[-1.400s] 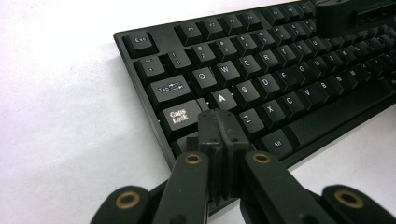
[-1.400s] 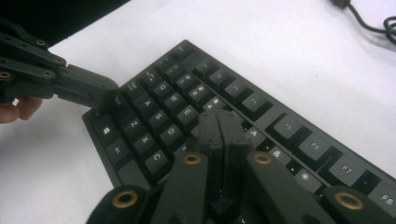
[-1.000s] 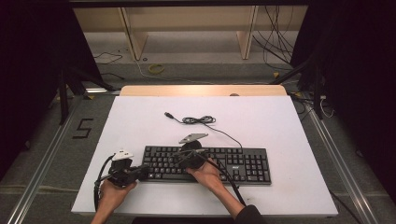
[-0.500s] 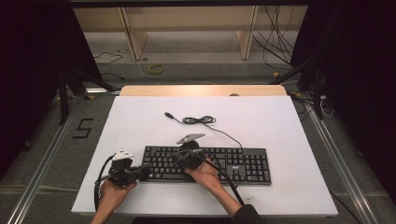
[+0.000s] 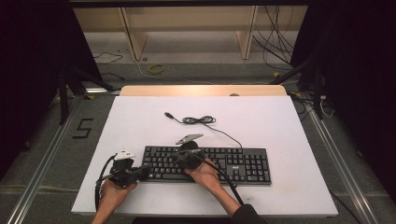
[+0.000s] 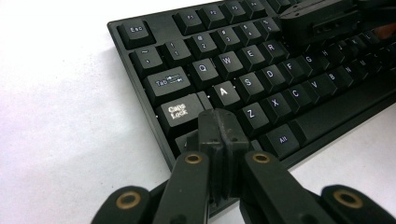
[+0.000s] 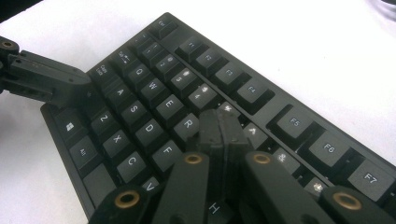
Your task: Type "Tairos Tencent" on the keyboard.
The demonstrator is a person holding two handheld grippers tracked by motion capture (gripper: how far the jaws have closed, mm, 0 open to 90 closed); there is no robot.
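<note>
a black keyboard (image 5: 205, 164) lies near the front edge of the white table (image 5: 280, 126), its cable (image 5: 201, 120) coiled just behind it. the left gripper (image 6: 219, 128), jaws clenched together on nothing, rests its tip on the keyboard's left end, at the shift key below caps lock (image 6: 180, 112); closed jaws make one narrow point, likely so that a single key can be pressed. the right gripper (image 7: 219, 128), likewise clenched and empty, bears down near the t key beside the r key (image 7: 187, 126). each hand (image 5: 205, 173) tilts its tool down toward the keys.
</note>
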